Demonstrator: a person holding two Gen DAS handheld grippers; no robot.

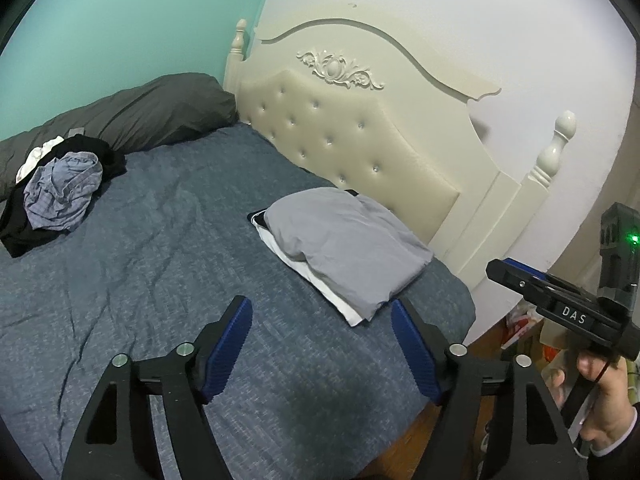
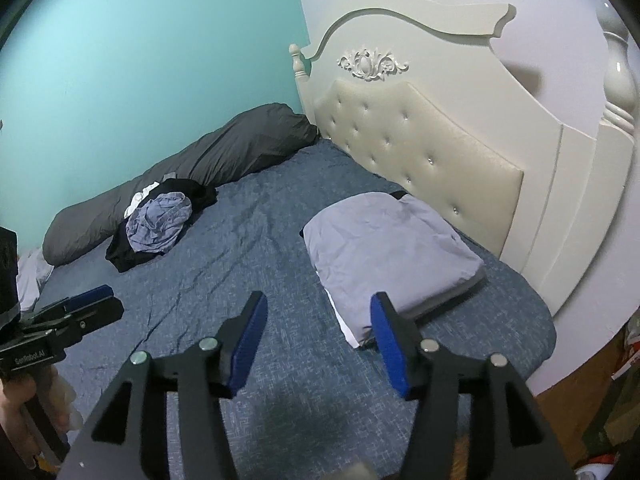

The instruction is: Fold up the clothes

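Clothes lie on the bed (image 1: 160,264): a folded stack (image 1: 344,248) near the headboard (image 1: 360,136), a crumpled pile (image 1: 60,192) farther from it. Left gripper (image 1: 322,344) and right gripper (image 2: 318,340) hover above the bed, jaws apart, holding nothing.

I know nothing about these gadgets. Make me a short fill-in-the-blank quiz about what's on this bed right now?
1. The folded grey garment stack lies beside the cream tufted ____.
2. The crumpled pile of unfolded clothes leans against a long dark grey ____.
3. The left gripper and right gripper both have their jaws ____.

Missing words: headboard; pillow; open
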